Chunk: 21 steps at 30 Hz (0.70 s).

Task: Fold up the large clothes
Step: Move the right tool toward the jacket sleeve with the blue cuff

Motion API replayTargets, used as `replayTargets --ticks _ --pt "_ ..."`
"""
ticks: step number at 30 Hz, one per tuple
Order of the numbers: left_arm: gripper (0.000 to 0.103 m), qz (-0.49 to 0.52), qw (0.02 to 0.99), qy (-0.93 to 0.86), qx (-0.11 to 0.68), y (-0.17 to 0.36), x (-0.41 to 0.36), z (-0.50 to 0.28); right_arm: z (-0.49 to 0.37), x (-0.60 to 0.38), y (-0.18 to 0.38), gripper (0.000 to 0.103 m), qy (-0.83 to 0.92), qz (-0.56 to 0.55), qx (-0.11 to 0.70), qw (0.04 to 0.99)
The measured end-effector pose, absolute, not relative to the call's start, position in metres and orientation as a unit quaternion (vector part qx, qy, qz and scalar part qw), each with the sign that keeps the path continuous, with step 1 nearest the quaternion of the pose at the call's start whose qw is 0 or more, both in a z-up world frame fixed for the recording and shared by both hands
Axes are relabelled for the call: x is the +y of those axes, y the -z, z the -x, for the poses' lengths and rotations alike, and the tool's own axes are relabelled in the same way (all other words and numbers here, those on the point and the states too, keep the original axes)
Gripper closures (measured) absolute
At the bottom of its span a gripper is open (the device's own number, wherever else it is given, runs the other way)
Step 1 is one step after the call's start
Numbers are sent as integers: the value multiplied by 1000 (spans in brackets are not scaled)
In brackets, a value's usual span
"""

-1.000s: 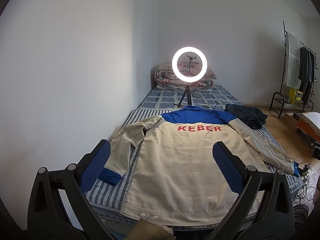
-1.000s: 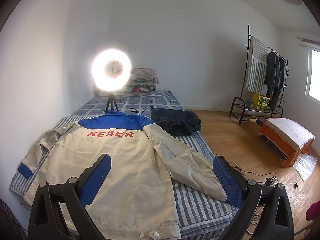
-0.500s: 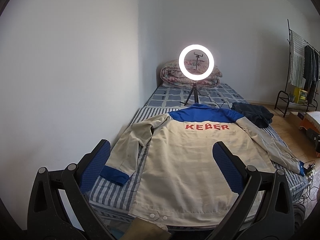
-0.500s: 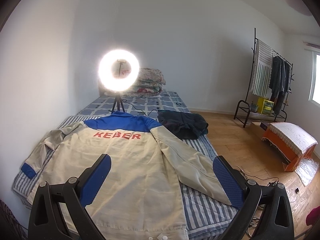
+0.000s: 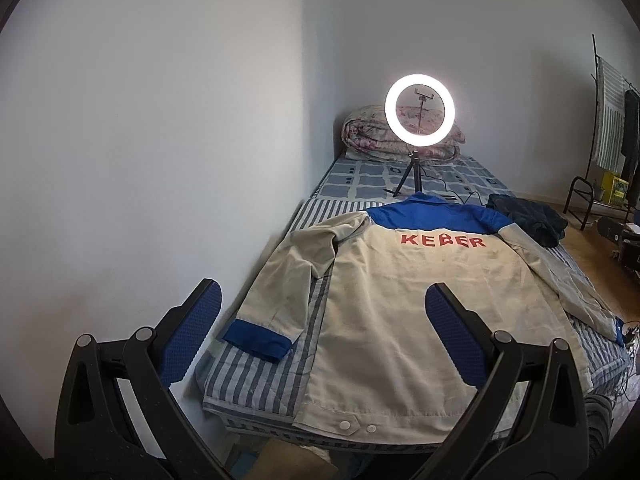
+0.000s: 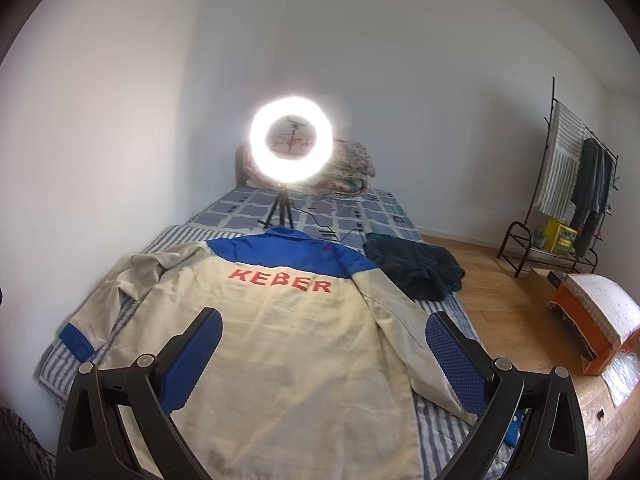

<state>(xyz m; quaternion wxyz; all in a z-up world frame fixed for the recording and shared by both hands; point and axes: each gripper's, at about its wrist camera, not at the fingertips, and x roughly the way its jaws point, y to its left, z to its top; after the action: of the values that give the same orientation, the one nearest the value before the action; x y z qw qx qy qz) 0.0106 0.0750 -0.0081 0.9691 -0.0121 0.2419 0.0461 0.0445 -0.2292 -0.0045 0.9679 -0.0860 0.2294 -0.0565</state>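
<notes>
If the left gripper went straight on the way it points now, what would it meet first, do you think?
Most likely the beige jacket spread on the bed: the open left gripper frames its left side. Depth is unclear, though.

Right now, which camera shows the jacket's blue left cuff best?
The left wrist view: the blue cuff lies large and unobstructed on the striped sheet. The right wrist view shows it smaller, near the frame's left edge.

Open above near jacket [image 5: 408, 312]; blocked left by wall [image 5: 160, 160], far by ring light [image 5: 419, 111], possibly cable; dark garment [image 6: 416, 268] far right.
</notes>
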Motion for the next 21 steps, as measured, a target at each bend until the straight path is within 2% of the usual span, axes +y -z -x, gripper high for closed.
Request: replayTargets --ticks 15,21 --pt "0 15 957 -90 275 44 120 -6 -101 -139 22 0 -12 119 235 965" --pt "0 19 952 -98 291 61 126 3 -128 -115 49 0 -57 102 247 962"
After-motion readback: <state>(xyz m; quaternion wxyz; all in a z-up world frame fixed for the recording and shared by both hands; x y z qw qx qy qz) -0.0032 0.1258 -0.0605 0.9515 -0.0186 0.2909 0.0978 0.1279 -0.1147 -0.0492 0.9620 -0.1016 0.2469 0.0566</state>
